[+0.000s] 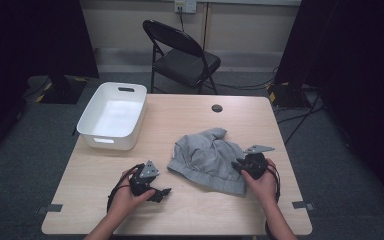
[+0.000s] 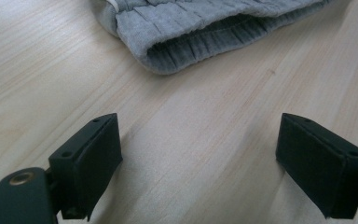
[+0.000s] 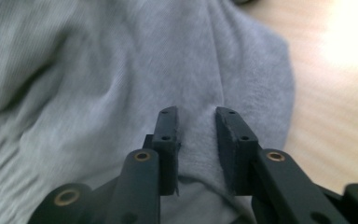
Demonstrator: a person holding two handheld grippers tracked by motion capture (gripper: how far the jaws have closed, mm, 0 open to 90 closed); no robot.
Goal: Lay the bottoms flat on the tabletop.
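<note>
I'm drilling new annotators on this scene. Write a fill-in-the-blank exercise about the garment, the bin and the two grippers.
1. The crumpled garment on the table is ____ in colour.
2. The white bin stands at the table's far ____ corner.
3. The left gripper has jaws spread wide over bare ____.
4. The right gripper has a fold of ____ between its jaws.

Missing words: grey; left; wood; fabric

Grey garment (image 2: 205, 32) cut off by left gripper view's top edge
</note>
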